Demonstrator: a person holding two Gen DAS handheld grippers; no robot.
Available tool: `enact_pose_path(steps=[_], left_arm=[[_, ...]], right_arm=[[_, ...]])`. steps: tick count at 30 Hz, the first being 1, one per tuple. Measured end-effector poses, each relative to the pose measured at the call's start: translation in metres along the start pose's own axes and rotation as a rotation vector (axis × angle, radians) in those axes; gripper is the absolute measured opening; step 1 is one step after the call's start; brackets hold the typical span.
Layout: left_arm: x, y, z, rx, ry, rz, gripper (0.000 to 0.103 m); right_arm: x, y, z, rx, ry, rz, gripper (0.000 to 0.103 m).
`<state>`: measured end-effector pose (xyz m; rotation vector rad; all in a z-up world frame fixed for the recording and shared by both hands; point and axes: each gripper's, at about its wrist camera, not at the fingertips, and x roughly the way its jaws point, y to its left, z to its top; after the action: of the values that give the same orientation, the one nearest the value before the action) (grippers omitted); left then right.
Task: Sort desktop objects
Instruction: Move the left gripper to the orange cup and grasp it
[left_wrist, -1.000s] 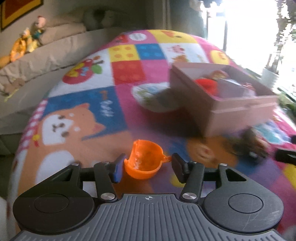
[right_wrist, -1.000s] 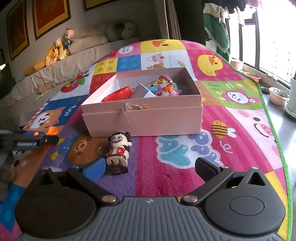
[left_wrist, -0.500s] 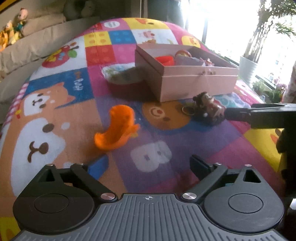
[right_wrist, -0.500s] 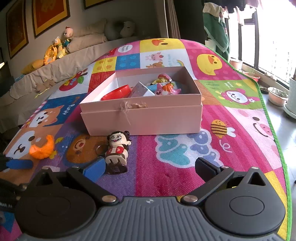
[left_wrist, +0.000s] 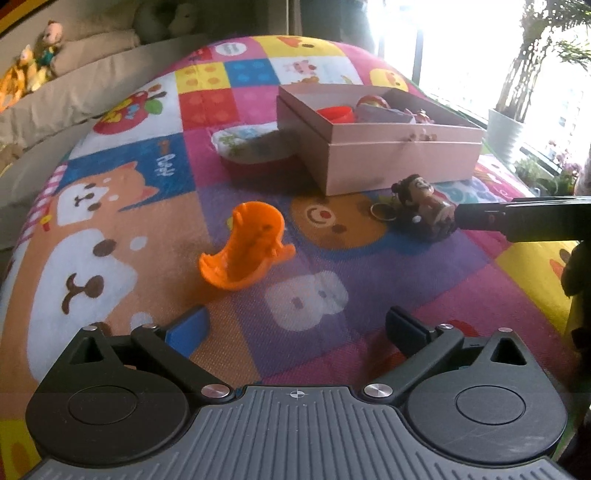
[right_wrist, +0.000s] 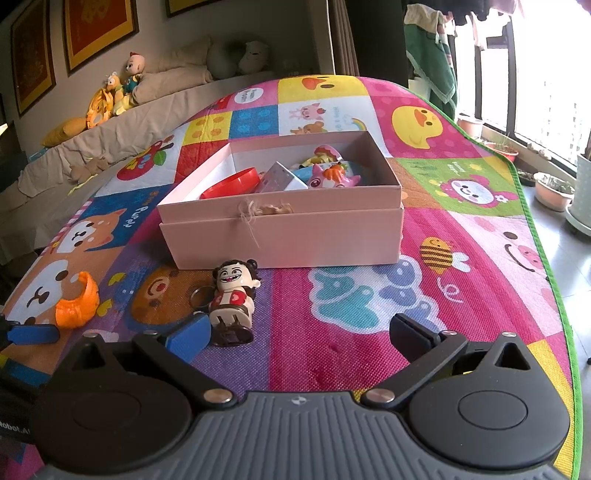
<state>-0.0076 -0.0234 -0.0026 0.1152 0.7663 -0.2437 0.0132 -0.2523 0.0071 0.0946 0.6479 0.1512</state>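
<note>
Colourful patchwork play mat underfoot, printed with cartoon animals; sofa with plush toys and framed pictures behind, potted plants by the window at right. On the mat's blue square with the fox-like dog, "Puppy" just legible; other small lettering on the far white squares too blurred to read. At the lower left edge of the right wrist view, white lettering "Robot.A" cut off by the frame.

Left gripper spread wide, holding nothing. Orange plastic shell piece lying on the mat just ahead of its blue-padded left finger, apart from both fingers.

Right gripper also spread wide, holding nothing. Doll keychain figure lying on its back, feet towards the camera, just beside the blue pad of the left finger, metal ring at its side.

Pink cardboard box farther ahead of both grippers, open-topped, with a string bow on its front wall; inside, a red ring-shaped piece, a white block and a pink animal toy. Shallow patterned dish beside the box on the left gripper's side.
</note>
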Motion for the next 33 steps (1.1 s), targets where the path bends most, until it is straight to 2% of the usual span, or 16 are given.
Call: enact_pose_path(steps=[5, 8, 10, 11, 12, 14, 20, 26, 28, 30, 33], left_arm=[[-0.005, 0.002, 0.003, 0.001, -0.004, -0.003, 0.103], [-0.016, 0.003, 0.009, 0.005, -0.087, 0.014, 0.103], [-0.017, 0.000, 0.013, 0.042, -0.121, 0.025, 0.102], [-0.016, -0.004, 0.015, 0.071, -0.125, 0.034, 0.097], [-0.013, -0.008, 0.016, 0.102, -0.122, 0.046, 0.085], [-0.005, -0.013, 0.019, 0.136, -0.109, 0.070, 0.080], [0.008, -0.009, 0.024, 0.114, -0.096, 0.115, 0.080], [0.011, 0.008, 0.025, 0.072, -0.090, 0.144, 0.086], [0.011, 0.010, 0.026, 0.072, -0.092, 0.142, 0.083], [0.011, 0.011, 0.026, 0.071, -0.091, 0.125, 0.076], [0.009, 0.008, 0.026, 0.080, -0.093, 0.095, 0.070]], right_arm=[[0.000, 0.000, 0.000, 0.002, 0.001, -0.007, 0.103], [0.000, -0.001, 0.000, 0.007, -0.001, -0.004, 0.103], [0.001, -0.001, 0.000, 0.010, 0.007, -0.002, 0.103], [0.001, -0.001, 0.000, 0.010, 0.009, -0.001, 0.103], [0.001, -0.001, 0.000, 0.010, 0.009, -0.002, 0.103], [0.001, -0.001, 0.000, 0.010, 0.006, -0.002, 0.103], [0.002, -0.001, 0.000, 0.011, 0.006, -0.002, 0.103], [0.001, 0.002, 0.000, -0.003, 0.002, -0.006, 0.103], [0.000, 0.004, -0.001, -0.015, -0.004, -0.009, 0.103], [-0.002, 0.007, -0.001, -0.035, -0.011, -0.009, 0.103], [-0.003, 0.020, 0.001, -0.108, -0.019, 0.000, 0.103]])
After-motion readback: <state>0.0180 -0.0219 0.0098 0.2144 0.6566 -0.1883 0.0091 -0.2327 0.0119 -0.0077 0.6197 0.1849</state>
